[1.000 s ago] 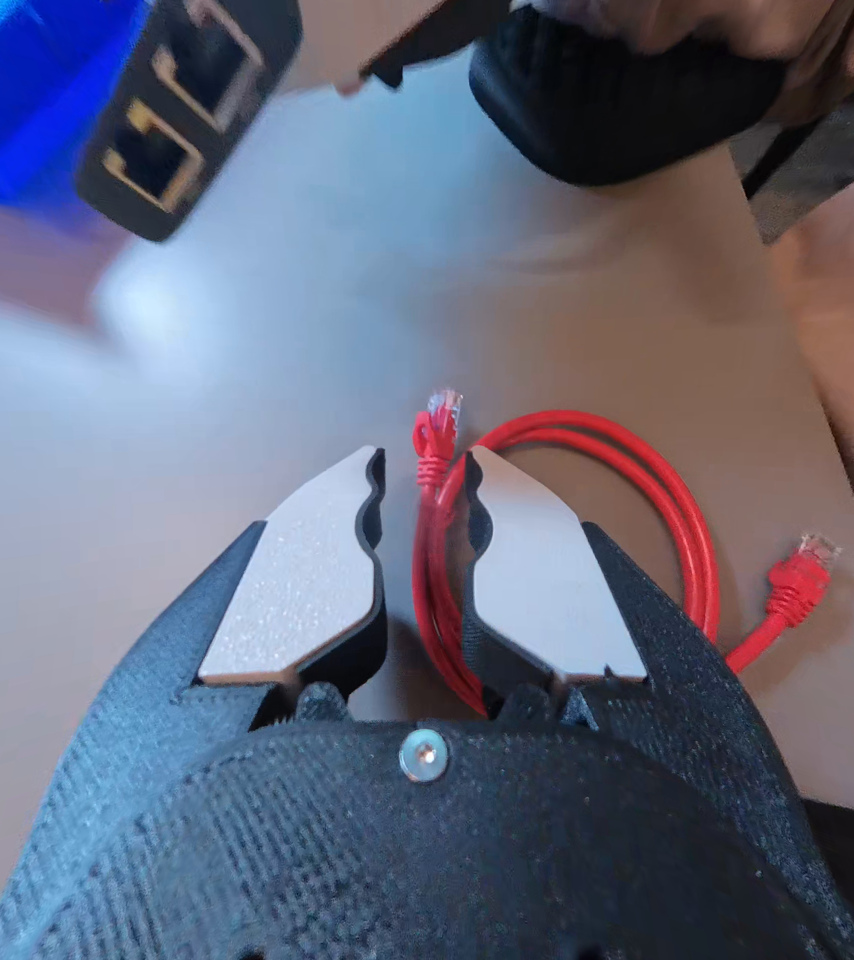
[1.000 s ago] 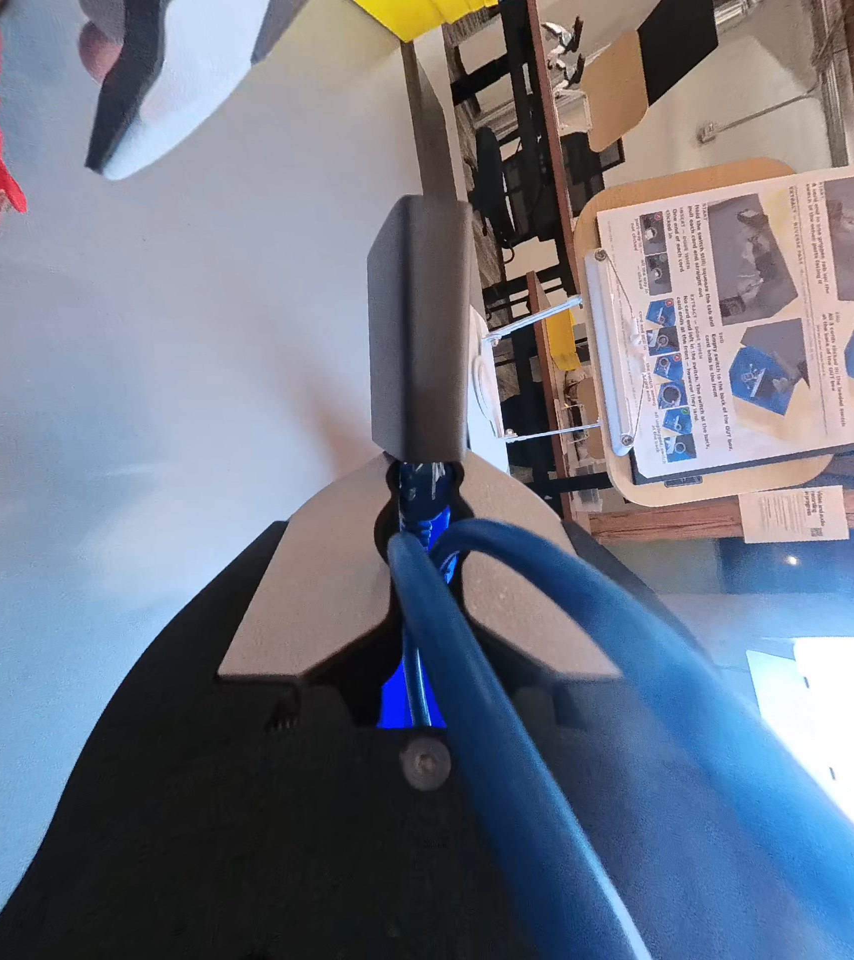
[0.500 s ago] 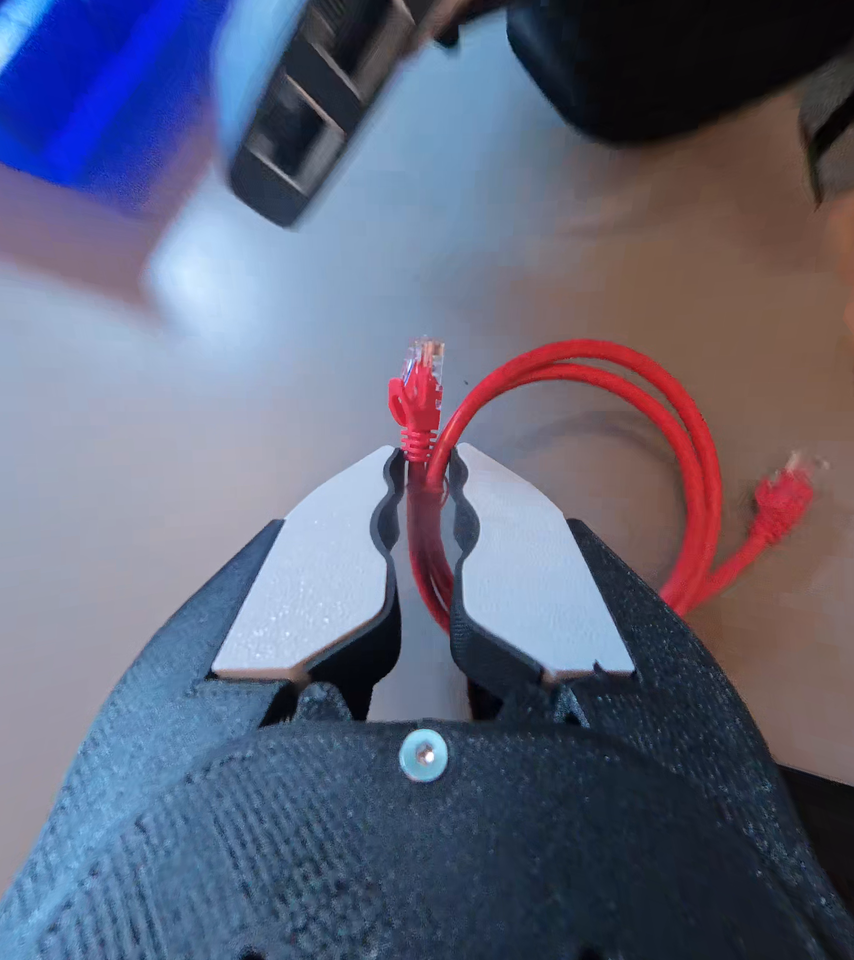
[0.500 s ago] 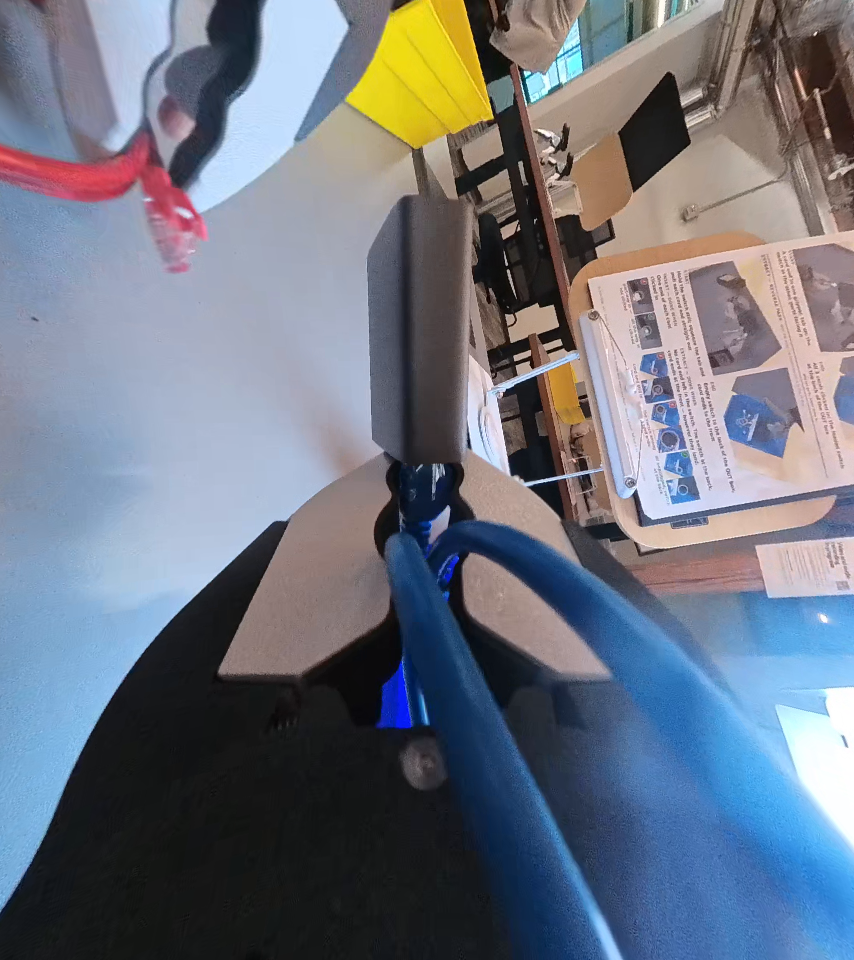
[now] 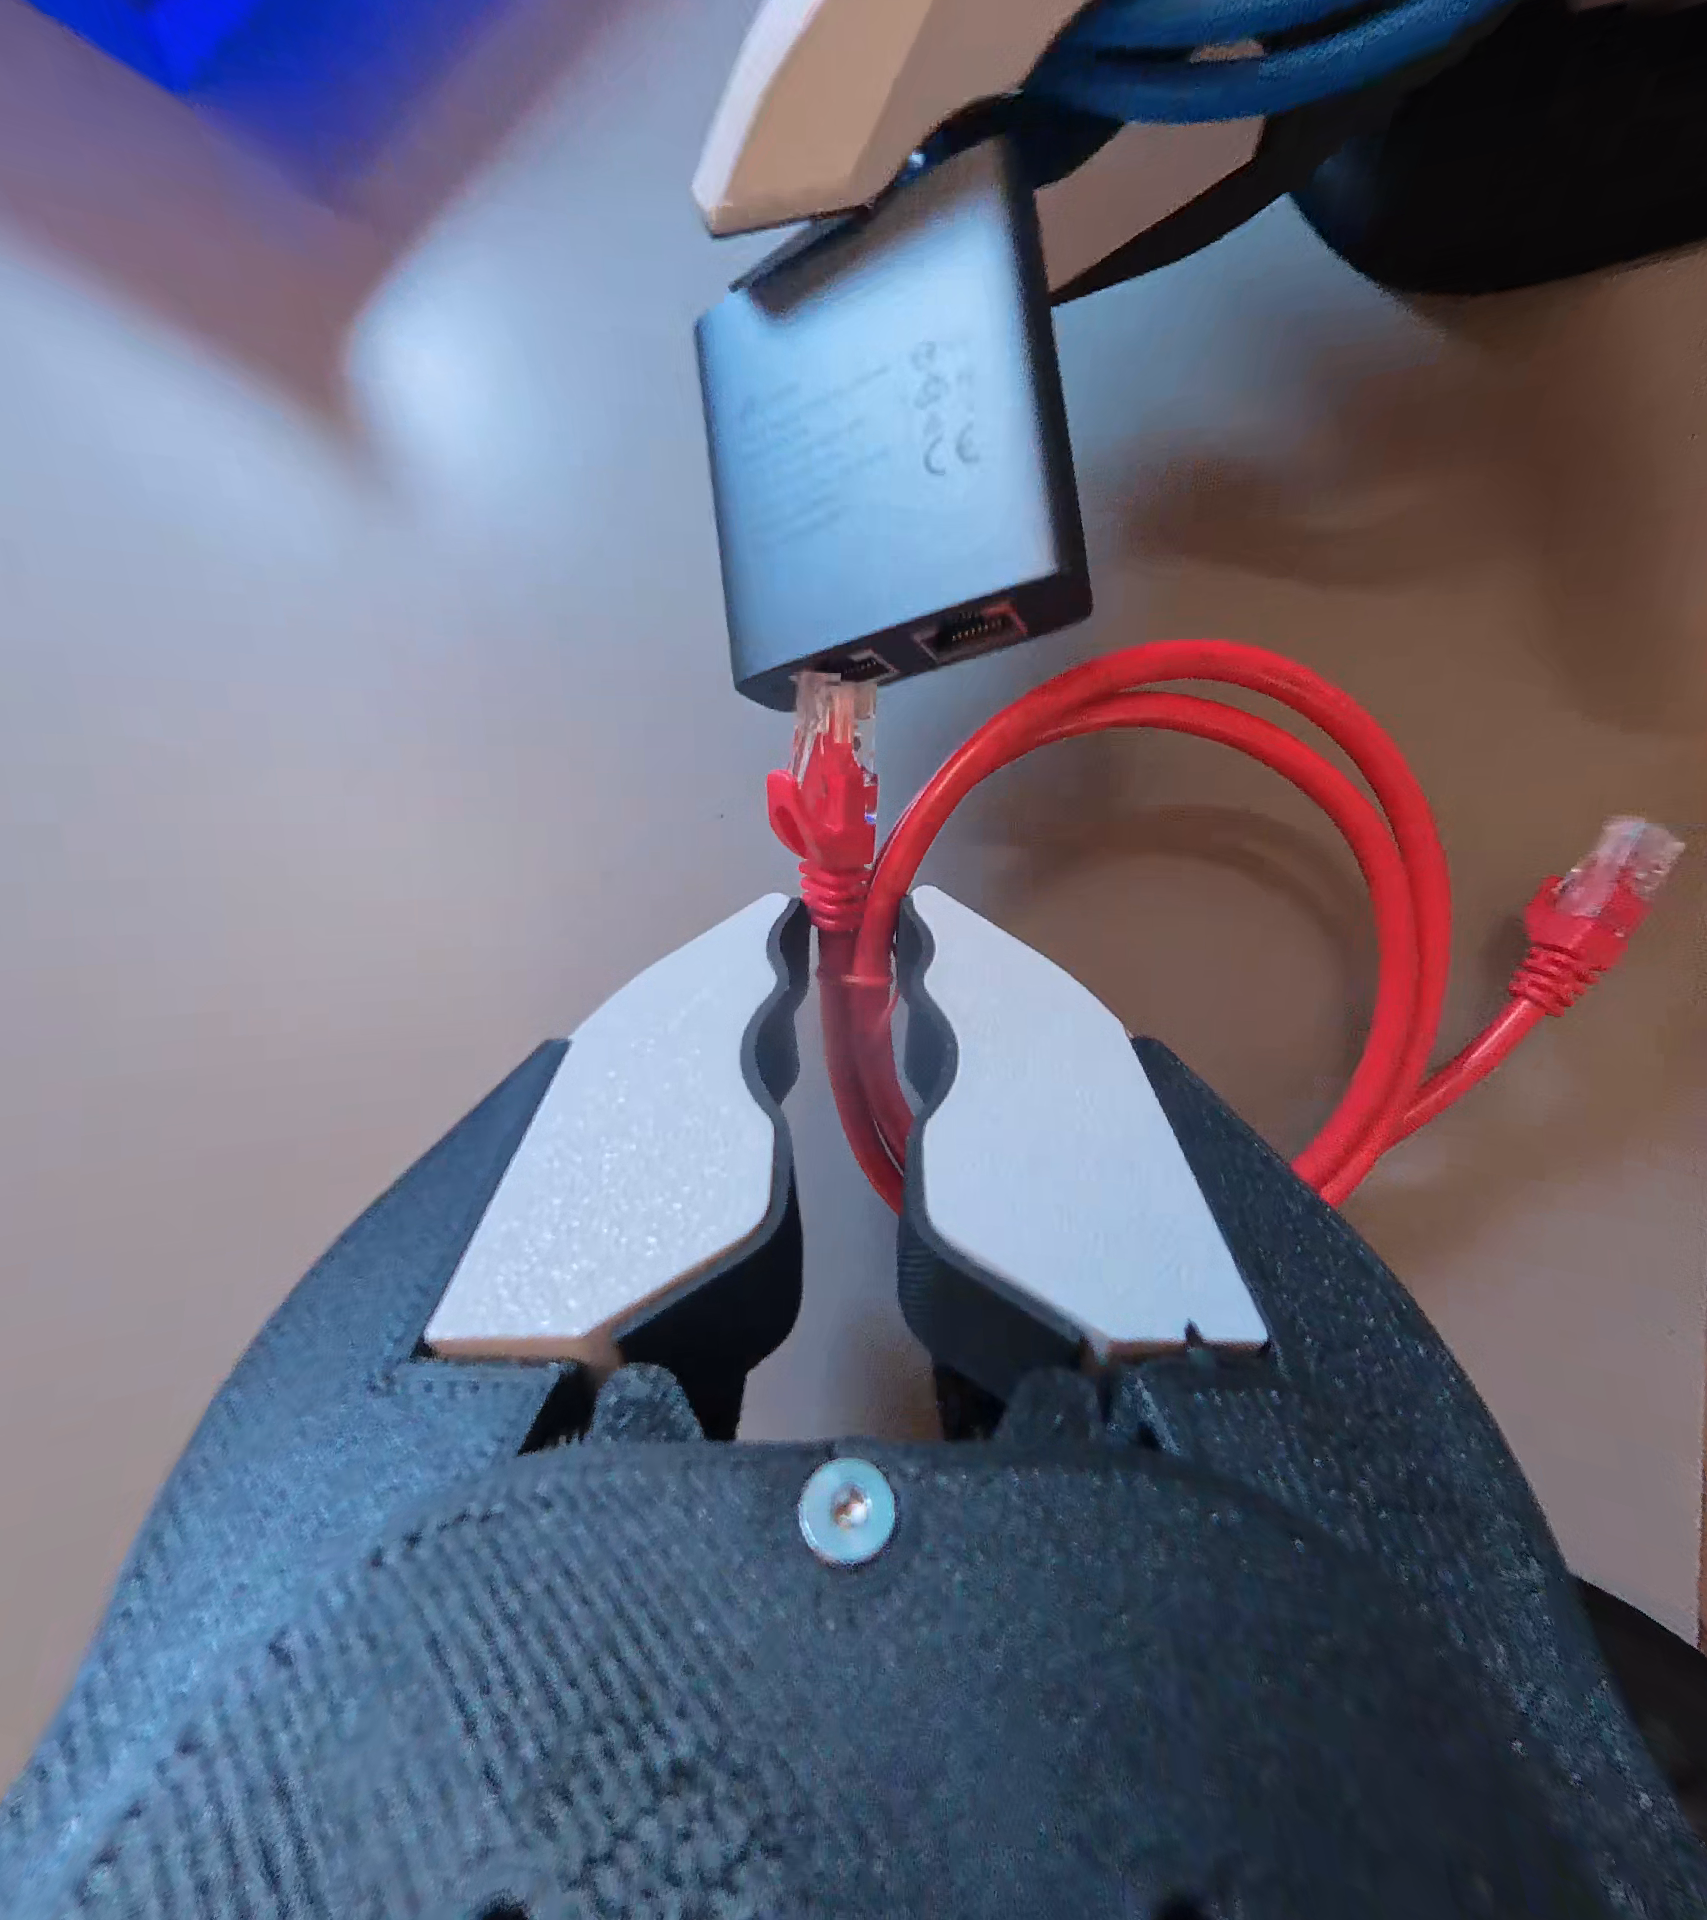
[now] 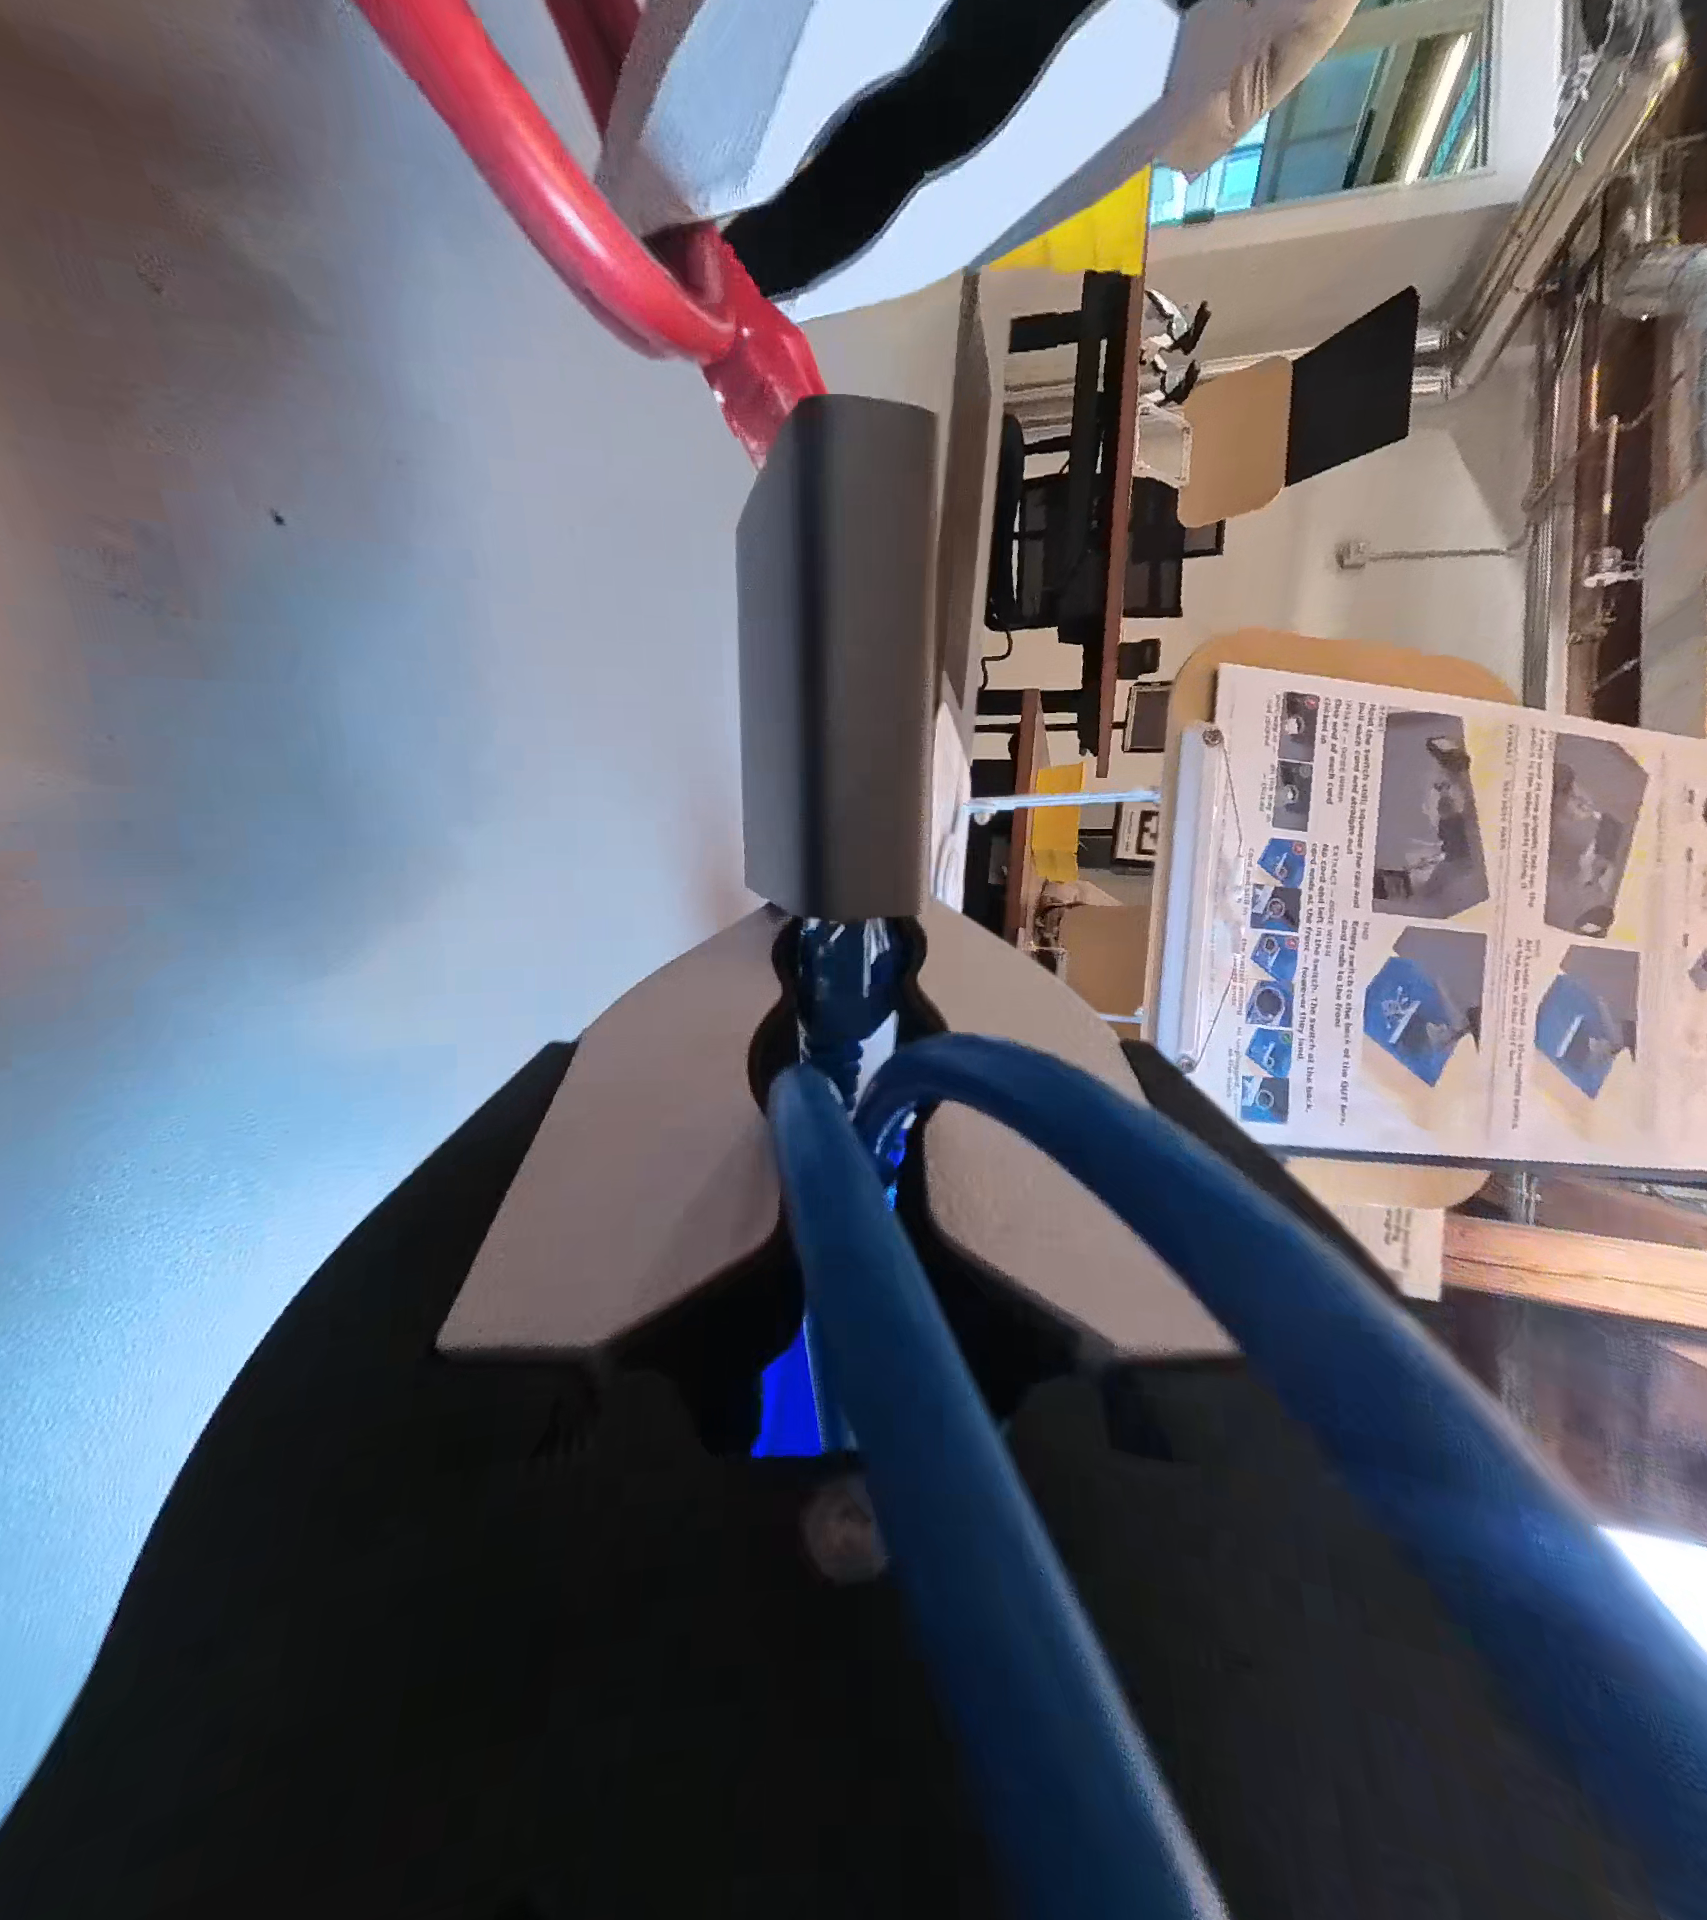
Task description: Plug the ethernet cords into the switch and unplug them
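Pale tabletop spreads beneath both my tools. My left gripper is clamped on the red cord just behind its plug, whose clear tip touches the left port of the dark switch. My right gripper pinches the blue cord at its plug, seated in the switch's near end. Red cord loops right, its free plug lying near the table's edge.

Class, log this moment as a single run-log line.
left gripper: shut on red cord | red plug: tip at switch port | right gripper: shut on blue cord
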The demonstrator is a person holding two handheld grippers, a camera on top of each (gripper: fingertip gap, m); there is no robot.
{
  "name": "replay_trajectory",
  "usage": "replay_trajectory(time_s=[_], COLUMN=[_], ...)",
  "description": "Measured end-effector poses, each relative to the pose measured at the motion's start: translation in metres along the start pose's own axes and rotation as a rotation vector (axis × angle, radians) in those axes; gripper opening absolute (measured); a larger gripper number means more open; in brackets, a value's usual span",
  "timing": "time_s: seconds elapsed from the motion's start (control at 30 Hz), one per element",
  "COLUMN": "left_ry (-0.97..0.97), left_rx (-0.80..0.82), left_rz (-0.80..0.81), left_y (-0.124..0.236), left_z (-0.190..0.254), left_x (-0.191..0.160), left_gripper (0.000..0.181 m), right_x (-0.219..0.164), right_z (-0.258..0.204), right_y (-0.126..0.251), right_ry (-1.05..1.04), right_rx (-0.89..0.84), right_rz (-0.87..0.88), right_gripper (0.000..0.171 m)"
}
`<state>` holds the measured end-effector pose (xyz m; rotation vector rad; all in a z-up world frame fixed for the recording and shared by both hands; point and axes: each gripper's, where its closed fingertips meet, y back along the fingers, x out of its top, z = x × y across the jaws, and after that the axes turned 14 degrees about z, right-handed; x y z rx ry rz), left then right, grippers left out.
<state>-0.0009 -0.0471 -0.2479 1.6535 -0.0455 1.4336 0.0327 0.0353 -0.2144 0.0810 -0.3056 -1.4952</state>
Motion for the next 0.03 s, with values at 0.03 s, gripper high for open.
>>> replay_trajectory(time_s=[0.03], left_ry=[0.004], left_rx=[0.015], left_rz=[-0.019], left_y=[-0.0002], left_z=[-0.0016], left_x=[-0.0023], left_gripper=[0.016], right_x=[0.0019], right_z=[-0.0028], right_y=[-0.0014], right_ry=[0.018], right_rx=[0.01], right_rz=[0.004], right_gripper=[0.013])
